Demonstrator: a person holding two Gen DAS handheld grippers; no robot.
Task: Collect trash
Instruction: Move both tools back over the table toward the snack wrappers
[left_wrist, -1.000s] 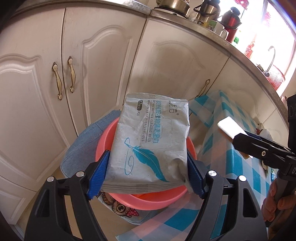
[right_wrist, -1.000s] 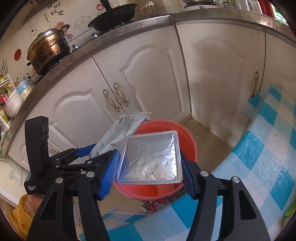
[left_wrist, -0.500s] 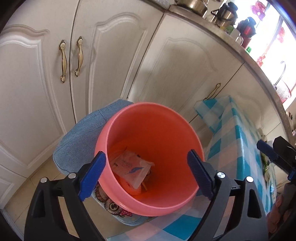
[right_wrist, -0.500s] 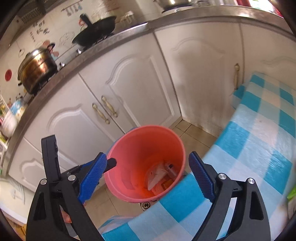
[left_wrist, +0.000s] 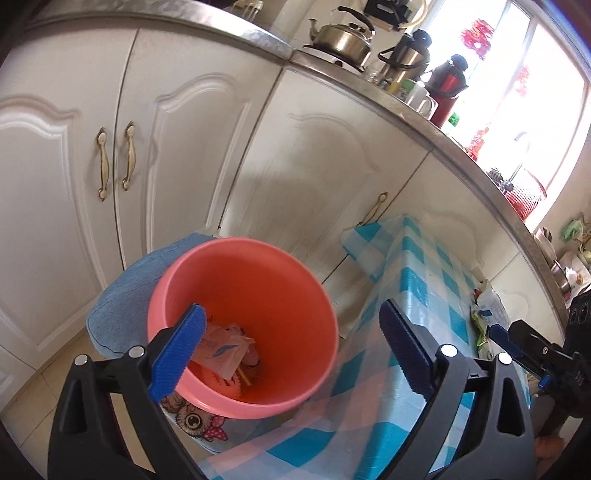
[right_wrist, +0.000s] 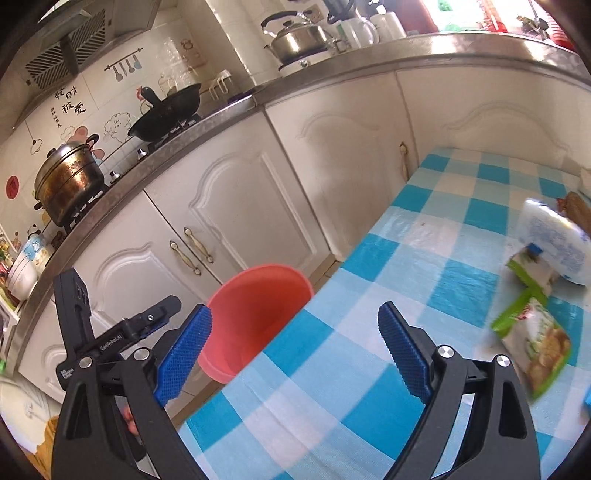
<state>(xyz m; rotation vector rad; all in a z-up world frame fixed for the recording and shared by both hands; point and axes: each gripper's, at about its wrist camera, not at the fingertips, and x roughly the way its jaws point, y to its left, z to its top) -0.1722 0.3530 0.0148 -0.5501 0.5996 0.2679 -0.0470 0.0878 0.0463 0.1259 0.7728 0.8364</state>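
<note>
The wipes pack (left_wrist: 221, 350) lies at the bottom of the red bin (left_wrist: 243, 325), tilted among other scraps. The bin stands on a blue cushion (left_wrist: 122, 295), just beside the edge of the checked table (right_wrist: 369, 332) and in front of white cabinets (left_wrist: 184, 147).

The left gripper (left_wrist: 291, 347) hangs over the bin with its jaws wide; they have just been opening, and nothing is between them. The right gripper (right_wrist: 293, 350) is over the table, jaws also wide, having opened in the last second, and empty.

More trash lies on the table's right side: a green snack bag (right_wrist: 535, 339), a white wrapper (right_wrist: 554, 243) and a smaller green packet (right_wrist: 532, 266) touching it.

A kettle (right_wrist: 295, 40), a wok (right_wrist: 166, 107) and a pot (right_wrist: 68, 181) sit on the counter.
</note>
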